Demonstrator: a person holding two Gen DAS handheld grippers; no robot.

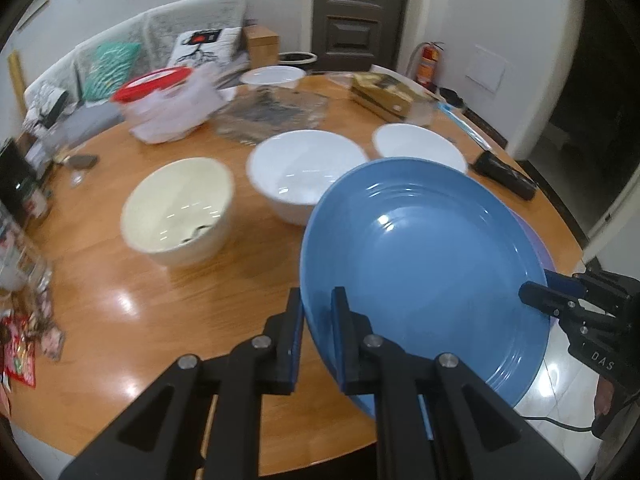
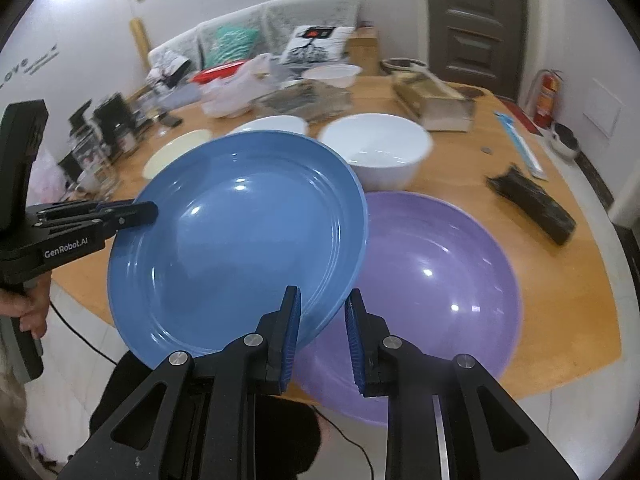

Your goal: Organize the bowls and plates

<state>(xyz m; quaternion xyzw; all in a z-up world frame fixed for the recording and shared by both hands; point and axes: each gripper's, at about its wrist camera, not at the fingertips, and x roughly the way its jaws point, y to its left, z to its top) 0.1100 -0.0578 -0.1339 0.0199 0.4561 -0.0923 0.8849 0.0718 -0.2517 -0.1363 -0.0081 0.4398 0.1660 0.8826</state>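
A blue plate is held tilted above the round wooden table. My left gripper is shut on its near-left rim. In the right wrist view the blue plate partly overlaps a purple plate lying flat on the table. My right gripper is open at the blue plate's near-right rim, its jaws either side of the edge. The left gripper shows at that plate's left rim. A cream bowl and two white bowls stand behind.
Beyond the bowls are a red-lidded container with a plastic bag, a glass tray, another white bowl and a wooden box. A black case lies at the right edge. Jars and packets crowd the left.
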